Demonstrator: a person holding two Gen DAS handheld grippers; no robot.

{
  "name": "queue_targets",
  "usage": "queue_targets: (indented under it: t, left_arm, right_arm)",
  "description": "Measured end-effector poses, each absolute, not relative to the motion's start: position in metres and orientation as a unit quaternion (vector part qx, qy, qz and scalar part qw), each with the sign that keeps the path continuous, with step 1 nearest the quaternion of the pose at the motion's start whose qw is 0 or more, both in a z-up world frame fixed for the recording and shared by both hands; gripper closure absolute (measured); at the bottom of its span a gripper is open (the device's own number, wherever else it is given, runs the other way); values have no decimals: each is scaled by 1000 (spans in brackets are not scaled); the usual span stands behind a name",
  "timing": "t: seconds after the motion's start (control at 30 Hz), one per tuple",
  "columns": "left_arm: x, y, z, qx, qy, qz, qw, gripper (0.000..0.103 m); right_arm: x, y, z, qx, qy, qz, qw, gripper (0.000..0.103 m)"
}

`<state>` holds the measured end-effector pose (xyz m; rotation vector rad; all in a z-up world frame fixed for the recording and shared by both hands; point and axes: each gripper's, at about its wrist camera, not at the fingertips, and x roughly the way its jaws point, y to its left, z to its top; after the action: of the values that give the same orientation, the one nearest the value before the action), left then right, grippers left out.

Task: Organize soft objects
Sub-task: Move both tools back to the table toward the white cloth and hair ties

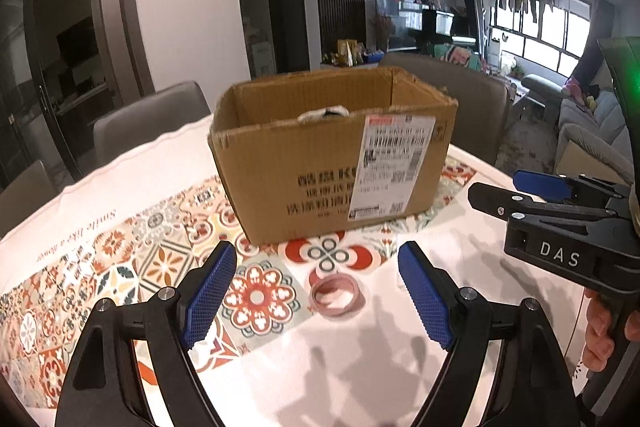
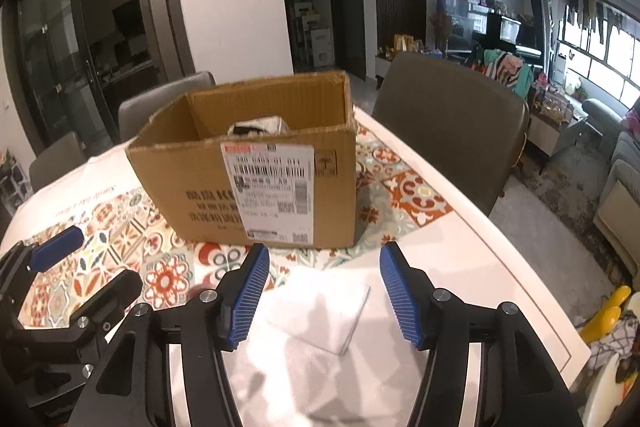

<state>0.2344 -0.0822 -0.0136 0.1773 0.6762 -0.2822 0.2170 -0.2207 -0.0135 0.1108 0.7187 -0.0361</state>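
both tongs, left tongs [image 1: 316,291] and right tongs [image 2: 322,289], spread wide, holding nothing.

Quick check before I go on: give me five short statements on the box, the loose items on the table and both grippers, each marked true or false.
1. The cardboard box stands open at the top. True.
2. The box is empty. False: something white with a dark patch shows above its front rim.
3. A folded white cloth lies on the table in front of the right gripper. True.
4. The left gripper is shut on the pink ring. False: its jaws are open and the ring lies on the patterned tablecloth between them, ungrasped.
5. The right gripper holds the cloth. False: it is open and holds nothing.
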Motion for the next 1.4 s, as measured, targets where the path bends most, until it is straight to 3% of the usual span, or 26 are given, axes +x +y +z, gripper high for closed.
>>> queue_targets:
  t: [0.6, 1.4]
  left_arm:
    - [249, -80, -71, 89, 409, -147, 896, 20]
    - [279, -89, -102, 93, 432, -176, 880, 20]
  right_arm:
    - [233, -216, -67, 32, 435, -2, 900, 44]
    - [272, -211, -114, 22, 505, 30, 862, 44]
